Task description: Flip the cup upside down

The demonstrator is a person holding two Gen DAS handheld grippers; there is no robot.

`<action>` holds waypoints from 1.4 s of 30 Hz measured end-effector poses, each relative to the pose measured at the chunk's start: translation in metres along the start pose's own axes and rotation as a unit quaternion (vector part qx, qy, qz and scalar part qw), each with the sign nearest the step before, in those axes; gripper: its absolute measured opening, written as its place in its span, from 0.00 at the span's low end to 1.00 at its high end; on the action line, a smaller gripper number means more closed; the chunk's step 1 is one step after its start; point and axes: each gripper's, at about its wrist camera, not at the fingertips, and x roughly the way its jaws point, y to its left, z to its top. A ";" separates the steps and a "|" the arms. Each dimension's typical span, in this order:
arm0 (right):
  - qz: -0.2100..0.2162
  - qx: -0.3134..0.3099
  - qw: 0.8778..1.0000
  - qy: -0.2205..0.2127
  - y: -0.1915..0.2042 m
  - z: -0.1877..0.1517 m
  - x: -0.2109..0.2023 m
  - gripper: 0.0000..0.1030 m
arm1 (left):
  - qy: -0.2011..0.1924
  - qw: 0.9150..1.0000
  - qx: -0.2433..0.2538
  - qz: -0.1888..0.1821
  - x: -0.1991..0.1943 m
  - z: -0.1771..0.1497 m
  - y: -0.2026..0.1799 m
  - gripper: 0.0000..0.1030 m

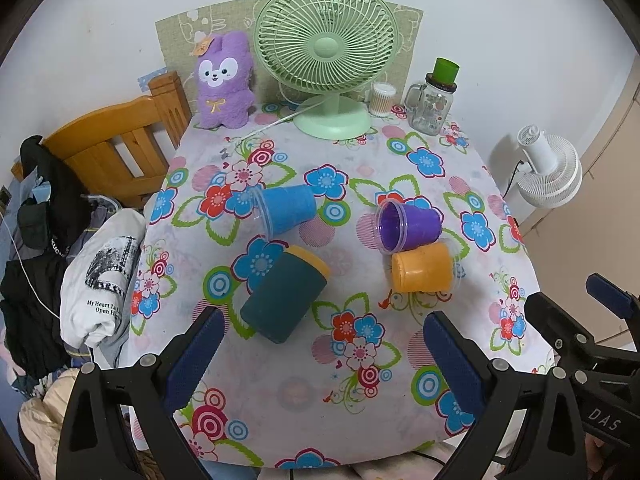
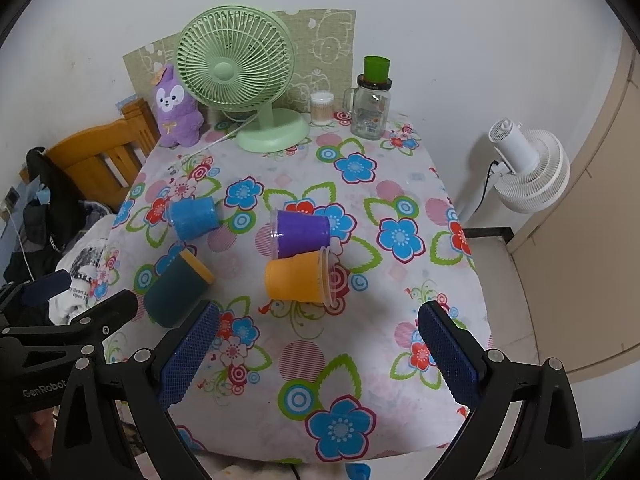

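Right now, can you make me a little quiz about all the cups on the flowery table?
1. True or false: the blue cup is standing upright on the table.
2. Which cup touches the orange cup? A) the dark green cup B) the purple cup C) the blue cup
3. Fill in: both the left gripper and the right gripper have their fingers ____ and hold nothing.

Key: 1. False, it lies on its side, like the other three cups. 2. B, the purple cup lies right against it. 3. Open.
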 end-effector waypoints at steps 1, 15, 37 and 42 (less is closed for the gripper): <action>0.000 0.001 1.000 -0.001 0.000 0.000 0.000 0.98 | 0.000 1.000 0.000 0.000 0.001 -0.001 0.000 0.98; 0.003 0.005 1.000 0.002 0.001 0.002 0.002 0.98 | -0.002 1.000 0.002 0.001 0.001 -0.002 0.000 0.98; 0.000 0.008 1.000 0.004 -0.013 0.009 0.007 0.98 | 0.025 1.000 0.007 -0.003 0.022 0.002 -0.012 0.98; 0.006 0.001 1.000 0.007 -0.032 0.017 0.015 0.98 | 0.037 0.999 -0.001 -0.003 0.035 0.004 -0.035 0.98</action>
